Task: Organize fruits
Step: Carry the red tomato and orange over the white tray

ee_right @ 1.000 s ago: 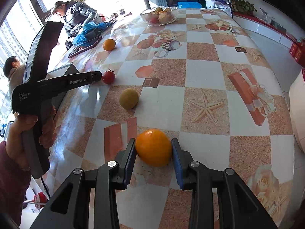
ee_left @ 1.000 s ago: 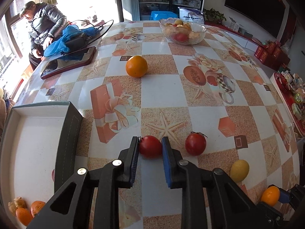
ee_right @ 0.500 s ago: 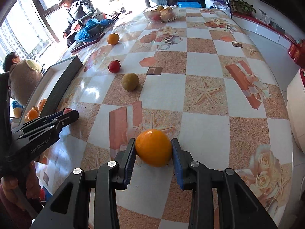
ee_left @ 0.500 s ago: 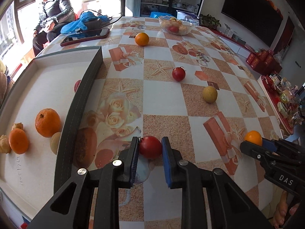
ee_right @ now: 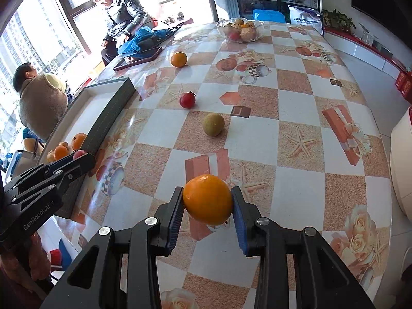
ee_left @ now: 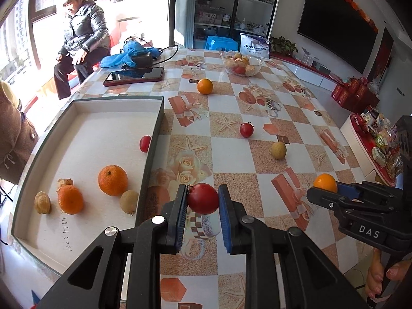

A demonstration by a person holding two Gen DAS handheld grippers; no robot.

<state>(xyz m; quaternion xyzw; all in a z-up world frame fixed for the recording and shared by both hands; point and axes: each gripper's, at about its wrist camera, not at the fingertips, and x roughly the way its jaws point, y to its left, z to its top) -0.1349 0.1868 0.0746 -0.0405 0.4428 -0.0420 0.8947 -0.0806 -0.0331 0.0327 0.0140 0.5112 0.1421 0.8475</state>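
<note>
Under me spreads a glossy checked tablecloth [ee_left: 231, 152] printed with starfish, roses and gift boxes, in a sunlit room with tall windows at ten o'clock, a glass-fronted cabinet at twelve and a dark wall screen at two. My left gripper [ee_left: 202, 203] is clenched on a small round red fruit [ee_left: 203, 198] held over the cloth just right of the shallow white tray's [ee_left: 154, 128] dark wall, while my right gripper [ee_right: 207, 203] clamps a smooth round orange [ee_right: 207, 199] above the cloth. Loose on the cloth lie another red fruit [ee_left: 246, 129], a yellow-green one [ee_left: 279, 150] and an orange [ee_left: 205, 86] toward twelve, with a glass fruit bowl [ee_left: 242, 63] and a dark tablet [ee_left: 134, 76] beyond.
</note>
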